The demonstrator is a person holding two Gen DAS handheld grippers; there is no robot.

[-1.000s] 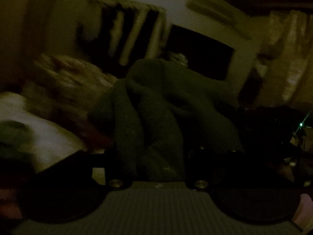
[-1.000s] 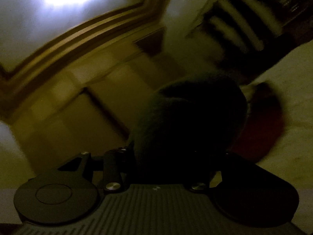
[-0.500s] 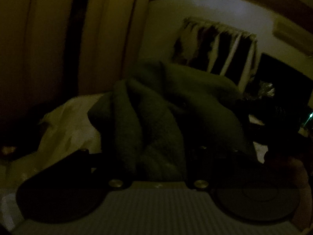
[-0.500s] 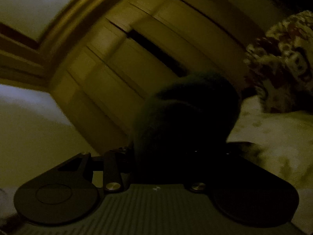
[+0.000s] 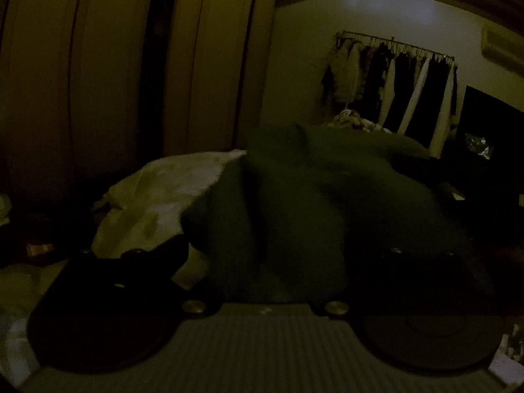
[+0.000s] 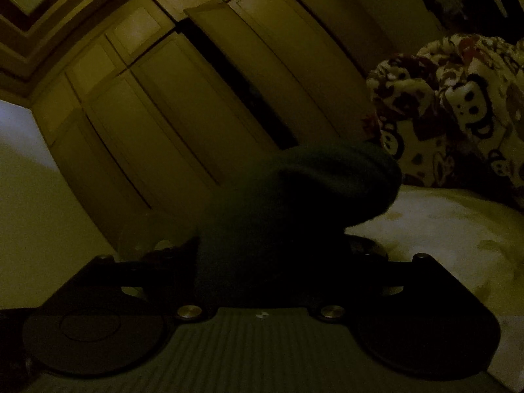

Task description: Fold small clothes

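1. One dark green garment [image 5: 294,203] fills the middle of the left wrist view; in the right wrist view it [image 6: 294,203] bulges up at the centre.
2. The left tool [image 5: 271,258] has its jaws opening. The garment lies bunched between them, and the left finger [image 5: 157,255] stands clear of the cloth.
3. The right tool [image 6: 275,255] also has its jaws opening, with the garment still between them. Its left finger [image 6: 170,252] sits just beside the cloth; whether it touches is too dark to tell.
4. One pale sheet [image 5: 157,196] lies crumpled at centre left, behind the garment.
5. One wardrobe [image 5: 114,65] covers the upper left of the left view.
6. One clothes rail [image 5: 393,78] hangs full at the upper right.
7. One patterned blanket [image 6: 458,108] is heaped at the right of the right view, above the pale bed [image 6: 442,229].
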